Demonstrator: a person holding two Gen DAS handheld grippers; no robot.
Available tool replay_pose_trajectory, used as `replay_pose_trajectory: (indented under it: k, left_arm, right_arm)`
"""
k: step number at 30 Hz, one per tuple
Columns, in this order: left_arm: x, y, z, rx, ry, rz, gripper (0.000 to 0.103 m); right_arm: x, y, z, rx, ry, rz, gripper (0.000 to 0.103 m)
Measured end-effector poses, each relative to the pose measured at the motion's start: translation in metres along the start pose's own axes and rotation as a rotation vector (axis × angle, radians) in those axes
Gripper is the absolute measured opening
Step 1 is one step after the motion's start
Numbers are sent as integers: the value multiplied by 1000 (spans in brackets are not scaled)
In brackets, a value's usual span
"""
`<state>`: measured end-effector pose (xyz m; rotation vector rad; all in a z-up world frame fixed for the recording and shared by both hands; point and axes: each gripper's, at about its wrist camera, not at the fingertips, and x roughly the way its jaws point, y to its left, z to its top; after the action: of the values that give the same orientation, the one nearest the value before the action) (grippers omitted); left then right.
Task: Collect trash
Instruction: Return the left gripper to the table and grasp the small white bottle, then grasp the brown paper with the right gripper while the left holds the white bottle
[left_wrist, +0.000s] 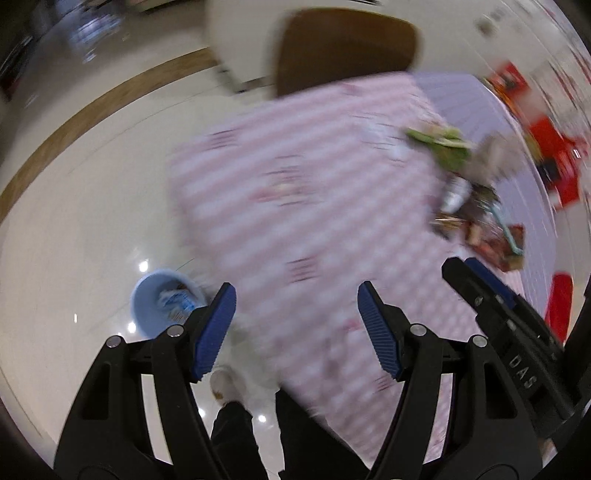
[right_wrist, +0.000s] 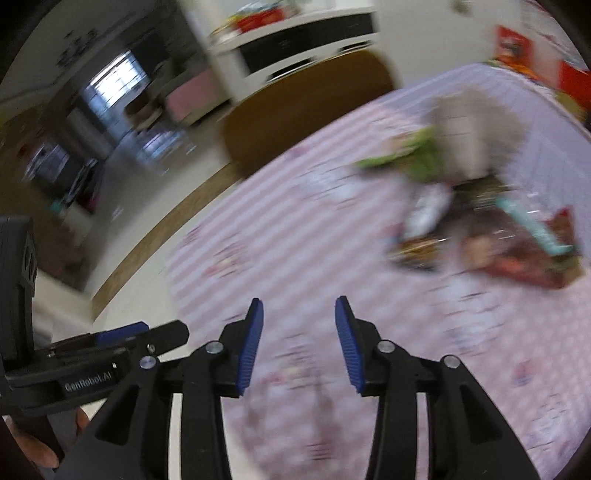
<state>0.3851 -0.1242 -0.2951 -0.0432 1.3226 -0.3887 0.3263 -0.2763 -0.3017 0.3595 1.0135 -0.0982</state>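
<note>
Trash pile (right_wrist: 476, 221): on the table (right_wrist: 295, 258), ahead-right of your right gripper (right_wrist: 299, 347), jaws apart, empty; left gripper (left_wrist: 295, 328) likewise.

A home's dining area: a bench under a pink-striped cloth (left_wrist: 303, 206) with a brown chair (left_wrist: 343, 48) pushed to its far side, on a glossy pale tiled floor (left_wrist: 92, 206). Behind stands a white sideboard (right_wrist: 295, 48), and past it a living room with a bright window (right_wrist: 110, 85), all blurred.
</note>
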Motion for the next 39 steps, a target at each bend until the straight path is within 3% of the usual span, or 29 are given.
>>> replay_pose_trajectory:
  k: [5, 10, 13, 17, 23, 30, 36, 39]
  left_arm:
    - [28, -86, 25, 144, -18, -51, 68]
    - [59, -142, 48, 235, -36, -59, 67]
    - [76, -162, 62, 260, -31, -65, 57]
    - [92, -176, 78, 275, -30, -67, 43]
    - [115, -198, 90, 320, -33, -49, 40]
    - [126, -205, 91, 345, -28, -32, 27]
    - [101, -192, 96, 256, -73, -146, 25]
    - [88, -177, 95, 196, -99, -167, 25]
  right_arm:
    - [-20, -80, 23, 82, -68, -84, 45]
    - [-17, -137, 42, 140, -86, -119, 47]
    - [-13, -154, 45, 160, -84, -113, 48]
    - [-10, -168, 49, 174, -89, -108, 48]
    - [-3, -179, 52, 207, -83, -85, 48]
    - [8, -187, 62, 230, -85, -73, 50]
    - [12, -184, 74, 245, -100, -32, 51]
    - [16, -178, 84, 255, -109, 1, 55]
